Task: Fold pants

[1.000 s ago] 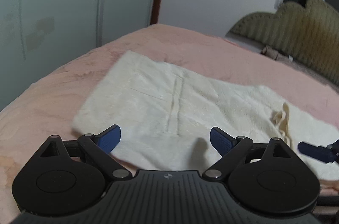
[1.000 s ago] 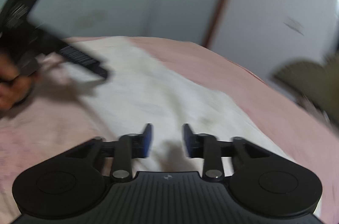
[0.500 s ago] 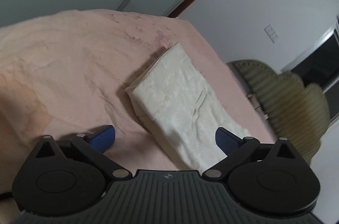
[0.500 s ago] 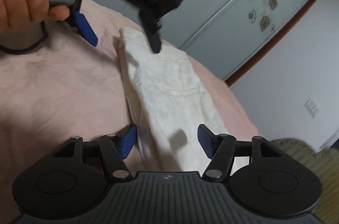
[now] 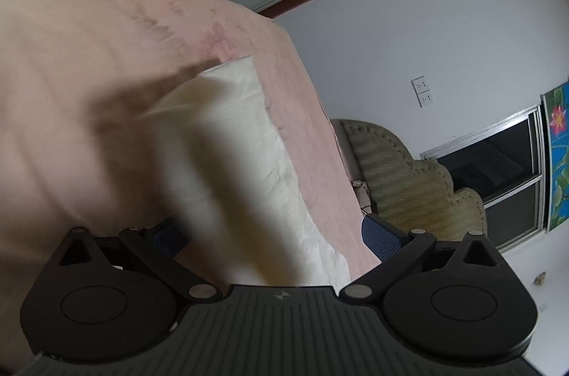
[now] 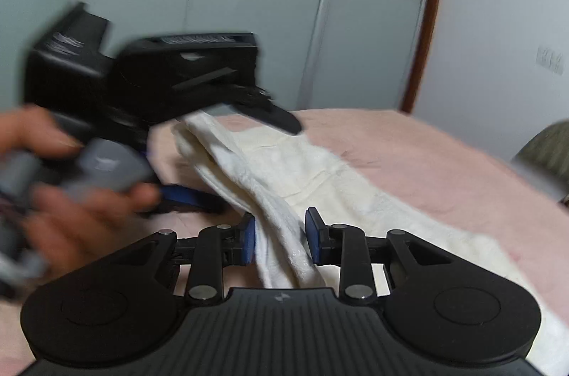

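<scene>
The right gripper, black with 2 blue-padded fingers, is closing around a raised ridge of the cream-white folded fabric pants; the cloth runs up between the pads, though a sliver of gap on the right side suggests they are not yet pressing it. The left gripper stands spread wide, and the near edge of the pants lies between its 2 fingers, blurred, probably loose rather than held. From the right wrist view, a person's hand grips that left tool's grey handle, its lower blue finger low beside the cloth's left edge and the upper one over it. The pants stretch as a long narrow strip across the pink fuzzy bedspread. Beyond the bed stand a pale sliding wardrobe with flower decals and an olive tufted headboard.
</scene>
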Demonstrator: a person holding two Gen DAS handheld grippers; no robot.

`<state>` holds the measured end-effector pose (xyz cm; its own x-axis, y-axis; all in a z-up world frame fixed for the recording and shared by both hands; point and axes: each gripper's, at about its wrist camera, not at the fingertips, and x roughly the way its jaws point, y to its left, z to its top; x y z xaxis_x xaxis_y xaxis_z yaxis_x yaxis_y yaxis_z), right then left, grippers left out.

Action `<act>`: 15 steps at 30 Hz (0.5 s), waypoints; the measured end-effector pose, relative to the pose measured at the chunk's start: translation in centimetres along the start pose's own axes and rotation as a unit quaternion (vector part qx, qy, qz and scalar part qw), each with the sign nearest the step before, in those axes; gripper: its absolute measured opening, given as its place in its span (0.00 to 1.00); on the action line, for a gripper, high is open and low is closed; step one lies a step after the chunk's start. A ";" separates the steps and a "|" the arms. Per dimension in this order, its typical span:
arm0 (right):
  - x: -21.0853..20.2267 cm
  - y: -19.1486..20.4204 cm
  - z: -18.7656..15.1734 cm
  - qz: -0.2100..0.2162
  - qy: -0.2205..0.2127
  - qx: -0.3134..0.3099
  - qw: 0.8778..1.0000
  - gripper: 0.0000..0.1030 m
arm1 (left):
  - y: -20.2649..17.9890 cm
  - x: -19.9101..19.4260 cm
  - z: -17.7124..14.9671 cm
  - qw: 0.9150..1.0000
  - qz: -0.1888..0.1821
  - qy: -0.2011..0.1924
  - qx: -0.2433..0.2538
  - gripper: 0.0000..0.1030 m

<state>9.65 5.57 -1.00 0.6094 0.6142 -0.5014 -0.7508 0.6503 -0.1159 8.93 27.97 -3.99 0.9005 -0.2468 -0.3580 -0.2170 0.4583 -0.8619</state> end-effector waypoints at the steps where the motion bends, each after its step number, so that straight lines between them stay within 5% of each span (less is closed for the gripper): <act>1: -0.2 -0.1 -0.1 0.023 0.012 0.002 1.000 0.28 | -0.3 0.3 0.1 1.000 0.010 0.001 0.008 0.96; 5: -3.5 -0.8 -0.7 0.070 -0.016 -0.002 0.997 0.28 | -0.8 0.7 0.1 0.998 0.040 -0.003 0.046 0.84; 9: -4.2 -4.6 -0.4 0.004 -0.021 0.070 0.997 0.28 | -0.9 0.9 -0.2 0.996 0.060 -0.017 0.063 0.77; 12: -1.6 -8.0 -1.3 -0.051 0.045 0.124 0.990 0.29 | -1.2 1.0 -0.3 0.995 0.068 -0.022 0.067 0.78; 14: 0.9 -9.2 -2.8 -0.047 0.117 0.146 0.981 0.29 | -1.4 1.1 -0.3 0.994 0.073 -0.026 0.074 0.78; 15: 1.2 -9.0 -3.3 -0.042 0.113 0.142 0.982 0.29 | -1.5 1.1 -0.4 0.994 0.076 -0.028 0.079 0.77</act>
<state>16.33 -1.00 -3.41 0.5694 0.4590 -0.6820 -0.5797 0.8124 0.0628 10.13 26.61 -3.22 0.8822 -0.1195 -0.4555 -0.2937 0.6166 -0.7305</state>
